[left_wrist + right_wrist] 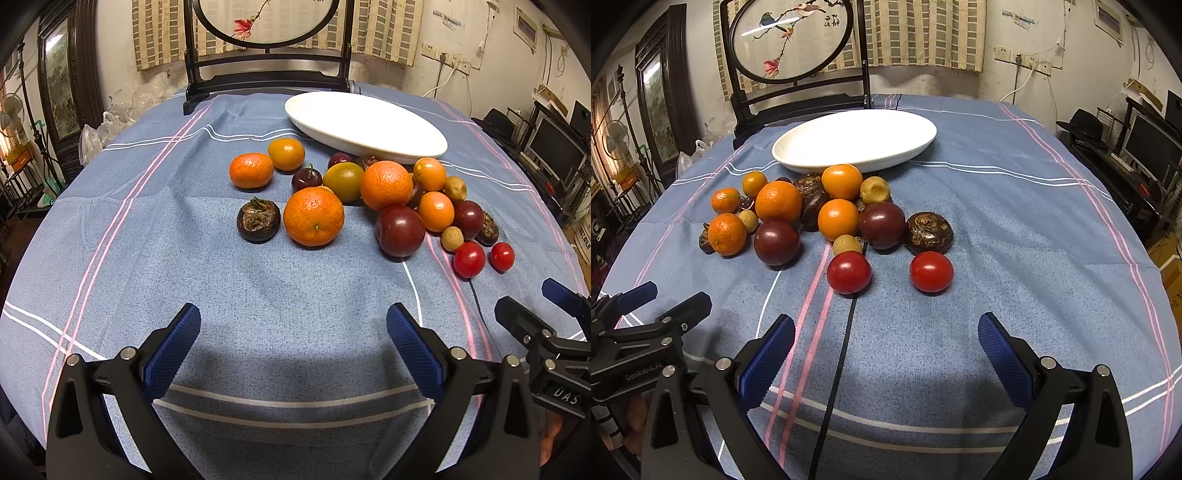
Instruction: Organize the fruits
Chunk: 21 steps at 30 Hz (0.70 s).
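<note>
A heap of fruit lies on the blue cloth in front of an empty white oval plate (365,122) (855,138): several oranges (314,216) (837,219), dark plums (400,230) (776,242), two red tomatoes (849,272) (931,271), water chestnuts (258,220) (929,232) and small longans (452,239). My left gripper (293,325) is open and empty, low over the cloth short of the fruit. My right gripper (886,334) is open and empty, short of the tomatoes. Each gripper shows in the other's view (546,321) (646,310).
A dark wooden stand with an oval embroidered screen (792,37) stands at the table's far edge behind the plate. A thin black cable (838,369) runs across the cloth. Plastic bags (99,129) lie far left. Shelves and monitors (1152,144) stand beside the table on the right.
</note>
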Each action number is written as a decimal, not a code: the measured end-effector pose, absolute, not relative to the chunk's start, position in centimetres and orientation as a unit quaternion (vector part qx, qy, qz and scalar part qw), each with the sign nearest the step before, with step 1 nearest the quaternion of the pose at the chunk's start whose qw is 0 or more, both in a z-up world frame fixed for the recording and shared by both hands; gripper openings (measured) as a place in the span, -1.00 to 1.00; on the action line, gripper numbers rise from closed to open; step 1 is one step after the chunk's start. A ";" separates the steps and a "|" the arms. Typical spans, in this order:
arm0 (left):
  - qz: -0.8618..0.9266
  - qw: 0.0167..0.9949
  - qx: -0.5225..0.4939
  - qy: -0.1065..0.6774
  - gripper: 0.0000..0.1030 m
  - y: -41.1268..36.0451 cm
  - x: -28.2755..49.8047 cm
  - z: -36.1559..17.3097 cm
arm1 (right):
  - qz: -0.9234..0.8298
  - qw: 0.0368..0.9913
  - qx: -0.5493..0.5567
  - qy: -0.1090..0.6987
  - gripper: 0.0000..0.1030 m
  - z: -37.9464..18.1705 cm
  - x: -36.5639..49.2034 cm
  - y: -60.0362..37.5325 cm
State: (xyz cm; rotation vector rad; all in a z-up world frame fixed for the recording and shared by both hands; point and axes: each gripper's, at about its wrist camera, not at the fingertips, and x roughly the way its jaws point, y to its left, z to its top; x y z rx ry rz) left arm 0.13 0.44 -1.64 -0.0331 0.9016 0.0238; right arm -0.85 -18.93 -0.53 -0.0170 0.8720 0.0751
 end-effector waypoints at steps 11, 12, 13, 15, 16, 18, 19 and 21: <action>-0.024 0.881 -0.003 0.473 0.91 1.5 2.1 -2.9 | 0.105 0.891 -0.001 0.441 0.93 -1.1 -0.7 -18.7; -0.029 0.878 0.002 0.477 0.89 1.5 2.7 -3.0 | 0.110 0.890 -0.001 0.443 0.93 -1.1 -0.6 -18.7; -0.031 0.877 0.011 0.479 0.79 1.3 3.2 -2.9 | 0.117 0.888 0.001 0.445 0.93 -1.1 -0.5 -18.7; -0.040 0.872 0.026 0.488 0.43 1.0 4.2 -3.0 | 0.127 0.887 0.003 0.445 0.93 -1.0 -0.3 -18.8; -0.042 0.867 0.027 0.495 0.33 0.9 4.9 -3.1 | 0.129 0.887 0.003 0.444 0.93 -1.0 -0.3 -18.9; -0.043 0.863 0.025 0.503 0.31 0.8 5.9 -3.1 | 0.130 0.887 0.001 0.444 0.93 -0.9 -0.2 -19.2; -0.047 0.861 0.026 0.505 0.27 0.6 6.4 -3.0 | 0.131 0.886 0.001 0.444 0.93 -0.9 -0.2 -19.3; -0.059 0.858 0.024 0.510 0.14 0.1 6.9 -2.8 | 0.131 0.885 0.003 0.446 0.93 -0.9 0.0 -19.6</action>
